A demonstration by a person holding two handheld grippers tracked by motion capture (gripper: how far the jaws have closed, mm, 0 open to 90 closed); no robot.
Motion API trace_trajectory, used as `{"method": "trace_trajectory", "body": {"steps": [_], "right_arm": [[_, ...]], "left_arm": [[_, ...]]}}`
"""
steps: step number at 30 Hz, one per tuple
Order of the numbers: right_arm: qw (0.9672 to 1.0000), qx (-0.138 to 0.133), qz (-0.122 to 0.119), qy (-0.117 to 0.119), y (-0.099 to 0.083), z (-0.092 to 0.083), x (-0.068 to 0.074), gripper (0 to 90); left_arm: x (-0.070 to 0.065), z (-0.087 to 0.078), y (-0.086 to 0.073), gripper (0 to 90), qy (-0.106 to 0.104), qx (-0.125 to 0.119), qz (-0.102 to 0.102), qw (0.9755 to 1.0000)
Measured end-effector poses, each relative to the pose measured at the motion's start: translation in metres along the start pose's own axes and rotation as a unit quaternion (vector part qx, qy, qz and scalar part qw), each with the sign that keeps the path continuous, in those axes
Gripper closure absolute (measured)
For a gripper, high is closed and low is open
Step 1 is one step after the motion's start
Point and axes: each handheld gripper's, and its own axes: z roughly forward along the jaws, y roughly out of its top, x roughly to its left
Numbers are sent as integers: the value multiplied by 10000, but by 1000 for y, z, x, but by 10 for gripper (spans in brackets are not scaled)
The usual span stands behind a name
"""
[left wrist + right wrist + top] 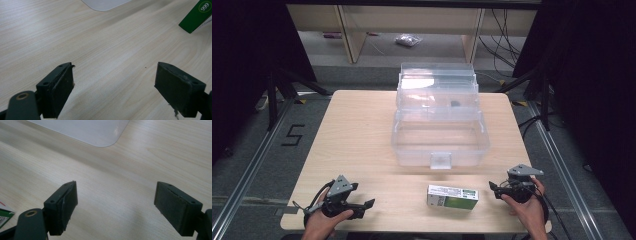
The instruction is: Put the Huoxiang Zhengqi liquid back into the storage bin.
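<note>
Nothing looking done yet. Carton (452, 196) lying untouched on counter (362, 130), near edge, between grippers. Bin (440, 140) standing open, seemingly empty. Left gripper (362, 206), right gripper (494, 189) resting, jaws spread, gripping nothing.

Lab: tripod legs (287, 82), floor cables (504, 35)

Both hands come in from the bottom edge of the high view. The left hand (319, 222) holds the left gripper (362, 206), jaws spread wide, pointing right. The right hand (527, 210) holds the right gripper (495, 190), jaws also wide apart, pointing left.
</note>
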Motion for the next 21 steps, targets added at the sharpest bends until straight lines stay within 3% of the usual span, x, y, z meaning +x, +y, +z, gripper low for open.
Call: {"method": "trace_trajectory", "body": {"steps": [3, 5, 6, 11, 13, 14, 17, 18, 20, 21], "right_arm": [[9999, 96, 55, 43, 1, -3, -1, 199], [9999, 18, -145, 85, 0, 0, -4, 197], [9999, 98, 27, 138, 1, 0, -1, 196], [9997, 134, -57, 207, 3, -1, -1, 194], [9993, 114, -293, 203, 2, 1, -2, 195], [9994, 210, -165, 211, 3, -1, 0, 194], [9989, 304, -78, 349, 3, -2, 1, 192], [9992, 287, -15, 283, 4, -3, 2, 190], [9990, 125, -360, 247, 5, -2, -2, 186], [9990, 188, -297, 286, 6, -3, -2, 182]], "left_arm": [[0, 0, 0, 149, -9, 9, 13, 10000], [0, 0, 0, 148, -5, 7, 13, 10000], [0, 0, 0, 148, -17, 14, 5, 10000], [0, 0, 1, 148, -11, 54, 8, 10000], [1, -1, 1, 148, -22, 56, 27, 10000], [1, -1, 1, 148, -13, 74, 31, 10000], [0, -1, 1, 148, 4, 46, 13, 10000], [1, -2, 1, 148, 4, 98, 38, 9999], [1, -2, 1, 148, -19, 98, 44, 9999], [1, -1, 1, 149, -23, 105, 33, 9999]]}}
